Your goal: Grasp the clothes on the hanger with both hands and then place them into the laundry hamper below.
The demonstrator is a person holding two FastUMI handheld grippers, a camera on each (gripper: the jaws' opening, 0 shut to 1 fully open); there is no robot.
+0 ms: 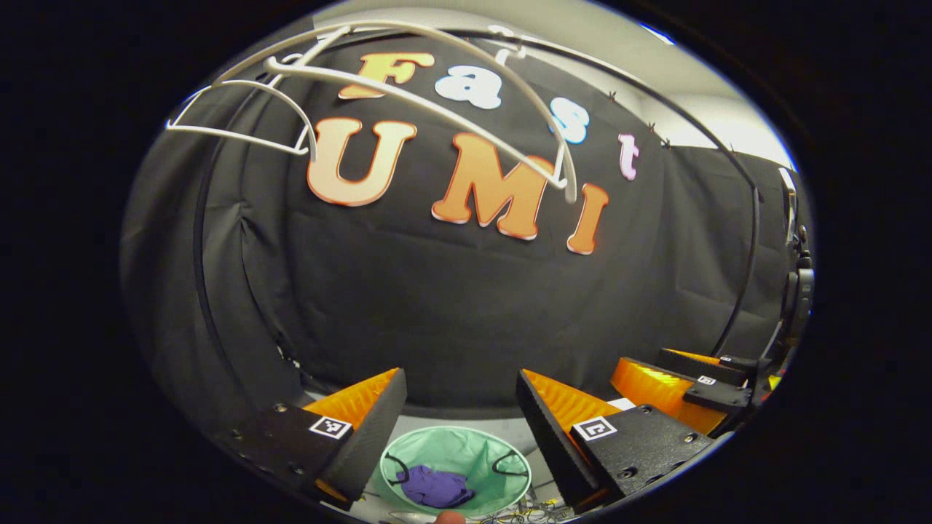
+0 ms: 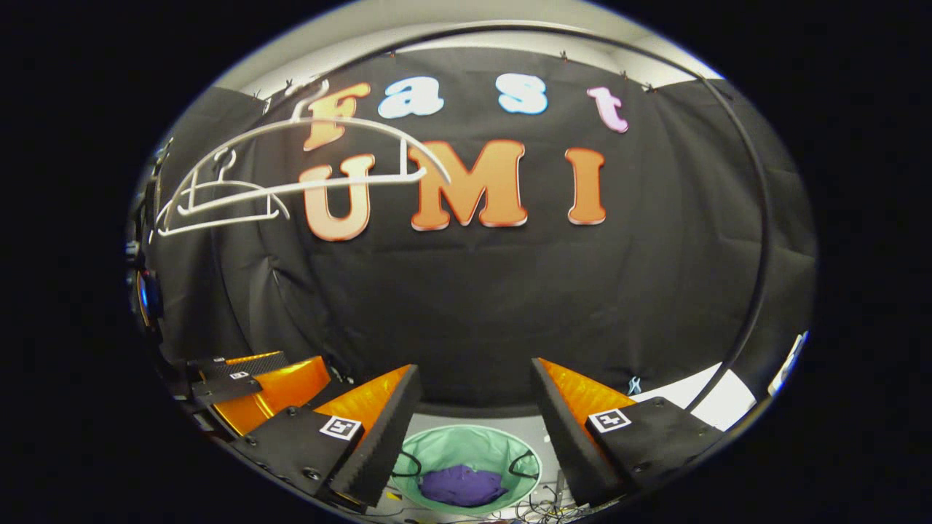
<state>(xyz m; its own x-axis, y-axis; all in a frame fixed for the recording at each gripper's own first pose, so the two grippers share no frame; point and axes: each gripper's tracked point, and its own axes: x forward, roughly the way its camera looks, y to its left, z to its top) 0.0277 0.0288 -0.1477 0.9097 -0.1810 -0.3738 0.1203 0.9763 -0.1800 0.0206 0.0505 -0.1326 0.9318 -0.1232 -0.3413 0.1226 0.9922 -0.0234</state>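
Clothes [image 1: 435,486] lie in the laundry hamper [image 1: 466,445] now, a purple bundle at the bottom middle of the left gripper view. We see the same purple clothes [image 2: 463,485] inside the green hamper [image 2: 470,444] at the bottom middle of the right gripper view too. The hamper sits on the floor, low between the fingers of each tool.

We hold two tongs. Our left gripper [image 1: 461,389] is wide open with nothing in it. Our right gripper [image 2: 475,382] is wide open too, and it holds nothing. In the left gripper view the other tool sits at the lower right, and in the right gripper view the other tool sits at the lower left.

White hangers [image 1: 408,87] hang at the upper left of the left gripper view, and they look bare (no cloth on them that we can see). The hangers [image 2: 233,193] at the upper left of the right gripper view look bare as well.

So we think the job is nearly done or all done. The clothes are off the hanger and down in the hamper, and both tongs have let go. We see no other clothes left to move.

For writing, we see small black and white square marker tags [image 1: 330,426] on the tools. They are patterns, not words, so we cannot read them. We see no brand names on the hamper or the clothes.
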